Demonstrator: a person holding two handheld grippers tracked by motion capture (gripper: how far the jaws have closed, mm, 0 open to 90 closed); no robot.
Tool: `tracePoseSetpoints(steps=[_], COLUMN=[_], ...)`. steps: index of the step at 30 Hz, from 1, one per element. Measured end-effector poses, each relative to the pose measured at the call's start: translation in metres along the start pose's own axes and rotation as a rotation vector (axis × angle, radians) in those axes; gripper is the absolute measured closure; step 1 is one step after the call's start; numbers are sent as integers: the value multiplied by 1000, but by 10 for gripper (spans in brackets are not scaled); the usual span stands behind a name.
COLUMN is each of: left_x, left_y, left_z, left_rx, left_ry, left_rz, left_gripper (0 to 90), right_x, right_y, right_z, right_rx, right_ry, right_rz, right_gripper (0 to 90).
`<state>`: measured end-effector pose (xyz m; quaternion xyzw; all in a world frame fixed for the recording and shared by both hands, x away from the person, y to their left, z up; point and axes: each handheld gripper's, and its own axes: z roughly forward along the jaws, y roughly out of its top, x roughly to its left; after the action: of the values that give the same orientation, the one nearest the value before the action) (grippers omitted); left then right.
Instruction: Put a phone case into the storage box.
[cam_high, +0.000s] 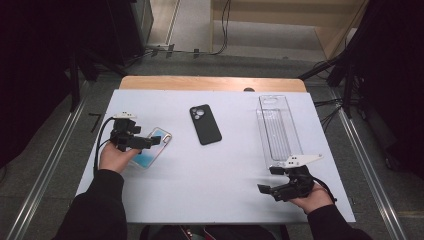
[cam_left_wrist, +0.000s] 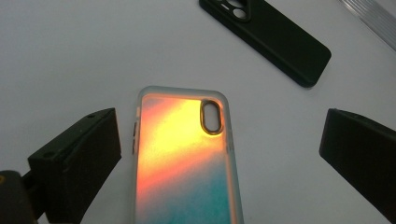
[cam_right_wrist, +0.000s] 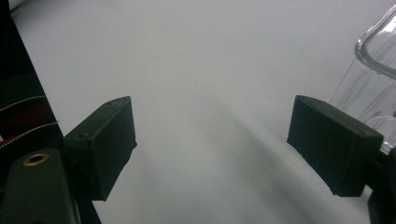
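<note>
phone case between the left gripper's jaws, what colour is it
The phone case fades from orange-yellow to teal; clearest in the left gripper view.

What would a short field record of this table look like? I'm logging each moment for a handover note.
surface: white table
left gripper: open, jaws either side of the gradient phone case, not pressing it
right gripper: open, nothing between the jaws
black phone case: lying flat mid-table
clear tray: right side, looks empty
</note>
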<state>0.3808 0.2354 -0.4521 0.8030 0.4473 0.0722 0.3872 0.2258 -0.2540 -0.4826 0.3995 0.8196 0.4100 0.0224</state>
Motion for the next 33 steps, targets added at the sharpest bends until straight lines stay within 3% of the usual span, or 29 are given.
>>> tracePoseSetpoints(steps=[5, 9, 21, 23, 30, 31, 33], left_x=[-2, -3, -3, -1, 3, 1, 1], left_y=[-2, -7, -20, -22, -31, -33, -34], left_z=[7, 11, 21, 24, 34, 36, 36], left_rx=[3, -9, -4, 12, 53, 53, 45], left_ry=[10, -3, 14, 35, 55, 76, 81], left_rz=[27, 16, 27, 45, 44, 67, 72], left_gripper=[0, 0, 0, 0, 0, 0, 0], right_x=[0, 0, 1, 0, 1, 1, 1], right_y=[0, 0, 0, 0, 0, 0, 0], right_z=[-1, -1, -1, -1, -1, -1, -1], right_rx=[-1, -3, -3, -3, -1, 0, -1], right_ry=[-1, -1, -2, -2, -2, -2, -2], right_rz=[2, 1, 0, 1, 0, -1, -1], right_gripper=[134, 134, 134, 134, 134, 134, 134])
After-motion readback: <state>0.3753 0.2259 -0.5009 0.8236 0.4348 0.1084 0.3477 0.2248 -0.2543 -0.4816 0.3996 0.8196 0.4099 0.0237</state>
